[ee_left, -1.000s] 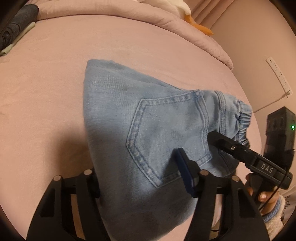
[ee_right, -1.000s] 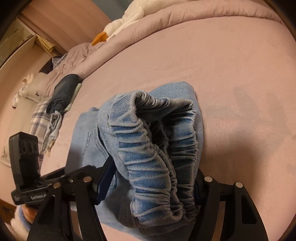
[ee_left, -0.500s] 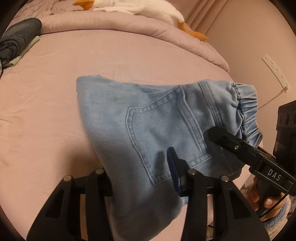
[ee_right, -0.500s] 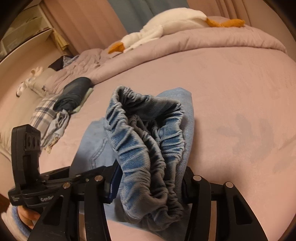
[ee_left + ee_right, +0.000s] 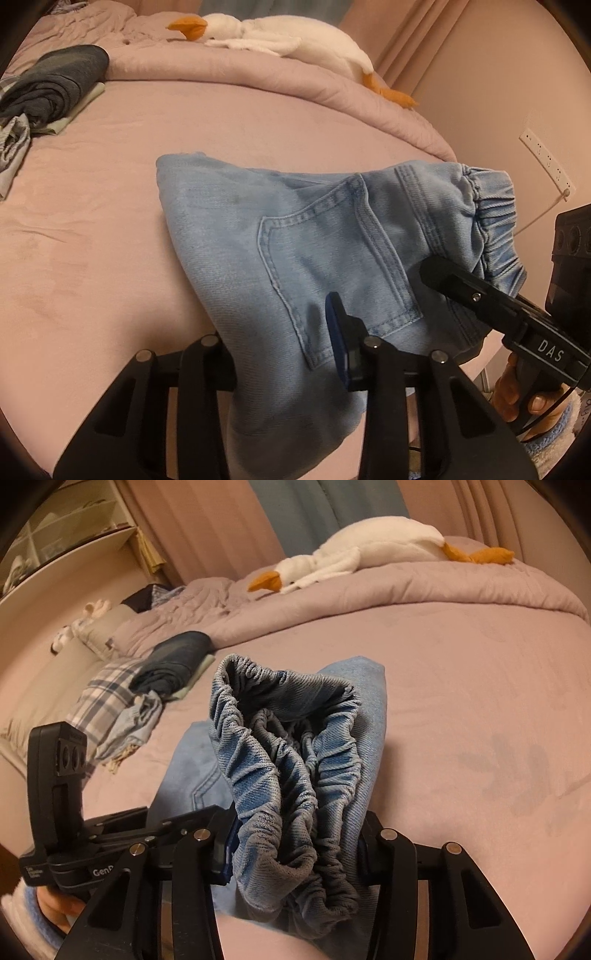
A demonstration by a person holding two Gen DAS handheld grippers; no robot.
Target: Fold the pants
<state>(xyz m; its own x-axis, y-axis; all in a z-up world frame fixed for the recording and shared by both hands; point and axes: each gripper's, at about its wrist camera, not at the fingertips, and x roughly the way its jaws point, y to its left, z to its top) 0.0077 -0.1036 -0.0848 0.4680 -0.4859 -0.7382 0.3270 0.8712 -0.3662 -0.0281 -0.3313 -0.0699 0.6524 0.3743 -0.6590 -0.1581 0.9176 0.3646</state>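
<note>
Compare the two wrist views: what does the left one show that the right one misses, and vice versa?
Only the left wrist view shows the jeans' back pocket whole and a wall socket. Only the right wrist view shows the open elastic waistband, a plaid cloth and shelves. Both show the jeans clamped in both grippers, the pink bed, the toy goose and dark folded clothes.

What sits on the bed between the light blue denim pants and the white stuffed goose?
Only bare pink sheet between the light blue denim pants and the white stuffed goose, clearest in the left wrist view.
</note>
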